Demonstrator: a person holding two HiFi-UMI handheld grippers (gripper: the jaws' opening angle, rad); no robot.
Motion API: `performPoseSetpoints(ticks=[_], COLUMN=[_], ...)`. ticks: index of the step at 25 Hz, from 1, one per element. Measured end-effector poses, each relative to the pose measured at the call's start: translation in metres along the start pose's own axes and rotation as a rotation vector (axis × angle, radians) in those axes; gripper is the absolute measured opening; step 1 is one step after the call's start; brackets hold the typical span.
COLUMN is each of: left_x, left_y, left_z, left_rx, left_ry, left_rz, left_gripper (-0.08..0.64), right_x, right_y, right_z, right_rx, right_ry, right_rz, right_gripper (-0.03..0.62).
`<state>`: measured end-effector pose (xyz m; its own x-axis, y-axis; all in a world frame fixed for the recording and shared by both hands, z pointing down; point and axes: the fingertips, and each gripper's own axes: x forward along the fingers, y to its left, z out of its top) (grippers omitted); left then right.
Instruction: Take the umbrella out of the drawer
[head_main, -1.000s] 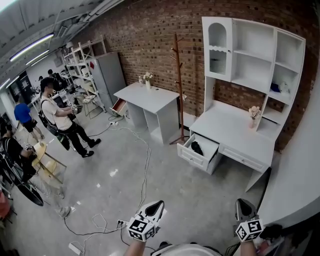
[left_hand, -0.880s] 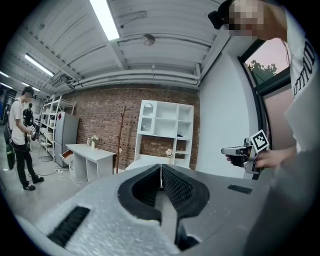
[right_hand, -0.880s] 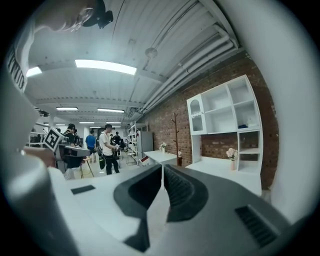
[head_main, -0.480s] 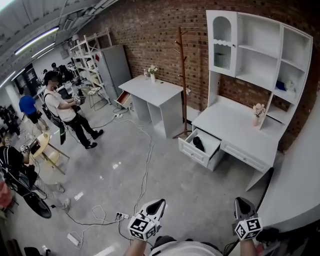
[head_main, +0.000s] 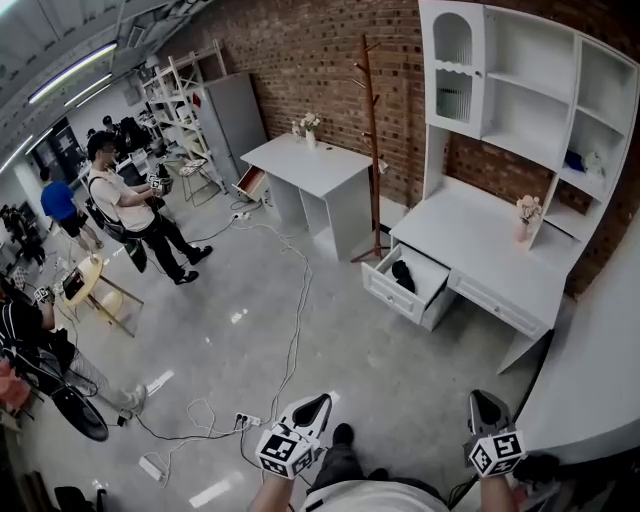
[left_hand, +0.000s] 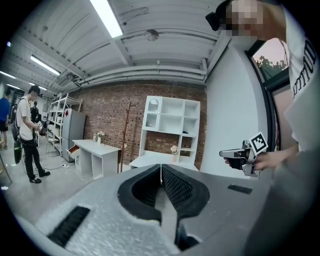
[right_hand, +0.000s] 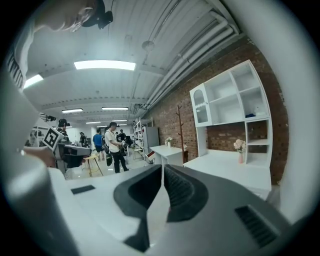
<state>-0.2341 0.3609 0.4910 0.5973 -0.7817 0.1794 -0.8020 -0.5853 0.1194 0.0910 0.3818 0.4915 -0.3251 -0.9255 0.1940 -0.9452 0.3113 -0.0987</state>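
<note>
A black folded umbrella (head_main: 403, 272) lies in the open drawer (head_main: 392, 295) of the white desk with a hutch (head_main: 480, 240), across the floor from me. My left gripper (head_main: 314, 404) and right gripper (head_main: 486, 402) are held low at the picture's bottom edge, far from the drawer. Both point toward the desk. In the left gripper view the left gripper (left_hand: 161, 168) has its jaws together with nothing between them. The right gripper (right_hand: 162, 167) is likewise shut and empty in its own view.
A wooden coat stand (head_main: 372, 150) rises left of the drawer desk, beside a second white desk (head_main: 310, 165). A white cable (head_main: 293, 330) and a power strip (head_main: 246, 420) lie on the grey floor. A person (head_main: 125, 210) and others stand at the left. A white wall (head_main: 600, 350) runs along the right.
The whole scene has slid up and to the right in the head view, and a shoe has come into view between the grippers. Both grippers stay shut near the bottom edge.
</note>
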Motion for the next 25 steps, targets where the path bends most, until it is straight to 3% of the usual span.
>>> performPoseSetpoints(ticks=[7, 25], left_x=[0.018, 0.107], left_y=[0.016, 0.111], left_z=[-0.003, 0.010], left_rx=[-0.004, -0.052], left_ry=[0.005, 0.046], left_rz=[-0.010, -0.030], left_gripper=[0.026, 0.026], right_x=[0.027, 0.148], right_y=[-0.005, -0.017], right_z=[0.004, 0.021], right_rx=[-0.015, -0.008], right_ry=[0.009, 0.068], right_rz=[-0.001, -0.018], right_gripper=[0.035, 0.035])
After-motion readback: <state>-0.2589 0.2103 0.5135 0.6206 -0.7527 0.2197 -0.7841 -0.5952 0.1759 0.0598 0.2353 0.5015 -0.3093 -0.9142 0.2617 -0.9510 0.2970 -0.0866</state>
